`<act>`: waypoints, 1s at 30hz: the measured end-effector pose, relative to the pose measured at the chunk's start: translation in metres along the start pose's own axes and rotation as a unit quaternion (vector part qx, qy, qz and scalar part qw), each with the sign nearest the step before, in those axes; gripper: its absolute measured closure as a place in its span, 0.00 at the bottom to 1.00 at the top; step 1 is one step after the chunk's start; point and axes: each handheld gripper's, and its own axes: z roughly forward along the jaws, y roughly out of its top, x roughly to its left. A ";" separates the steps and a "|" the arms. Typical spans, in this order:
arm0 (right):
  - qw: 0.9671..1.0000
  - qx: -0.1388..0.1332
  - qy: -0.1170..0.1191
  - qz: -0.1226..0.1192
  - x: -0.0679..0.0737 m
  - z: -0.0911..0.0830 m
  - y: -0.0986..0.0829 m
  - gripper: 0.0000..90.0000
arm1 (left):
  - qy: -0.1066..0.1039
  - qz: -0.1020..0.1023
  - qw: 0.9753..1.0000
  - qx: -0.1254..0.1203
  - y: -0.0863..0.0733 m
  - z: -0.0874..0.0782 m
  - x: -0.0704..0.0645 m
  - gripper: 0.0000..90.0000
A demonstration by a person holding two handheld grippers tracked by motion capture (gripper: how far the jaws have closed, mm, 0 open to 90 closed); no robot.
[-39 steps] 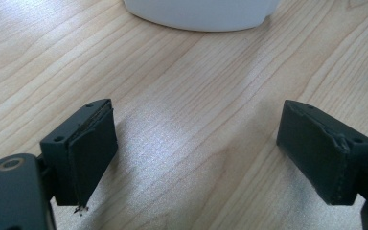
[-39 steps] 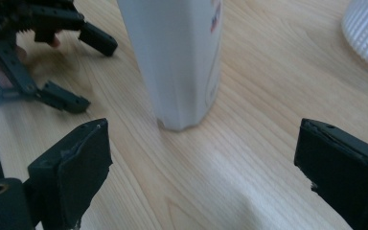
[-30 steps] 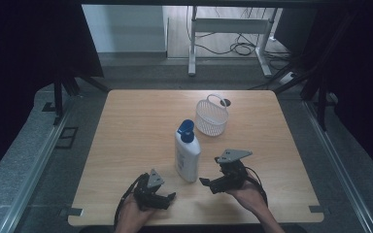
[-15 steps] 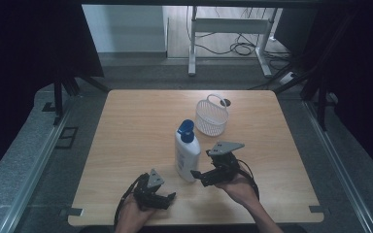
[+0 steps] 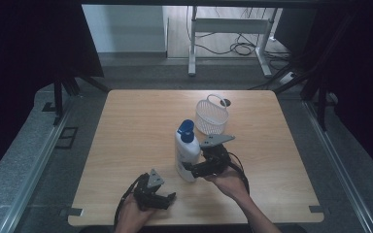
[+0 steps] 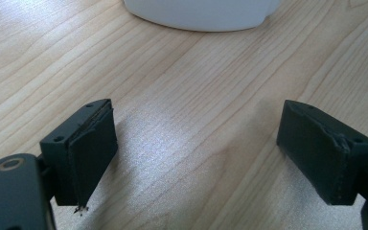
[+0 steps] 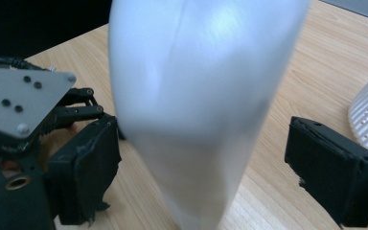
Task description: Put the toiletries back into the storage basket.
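A light wooden table carries a white bottle; a white basket.

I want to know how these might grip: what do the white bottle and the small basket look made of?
The bottle looks like smooth, slightly glossy white plastic, judging by soft highlights on its wall, with a blue cap. The basket looks like thin white plastic lattice, though coated wire is possible.

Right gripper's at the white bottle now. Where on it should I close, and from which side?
Close on the lower body of the white bottle, below the blue cap, coming from its right as the right gripper is now. The bottle stands upright and its body sits between the open jaws in the right gripper view, while the basket blocks the far side.
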 end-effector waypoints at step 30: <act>0.999 -0.027 -0.029 -0.001 -0.007 0.006 0.009 0.41 | 0.000 -0.001 1.000 0.000 0.000 0.000 0.000 0.14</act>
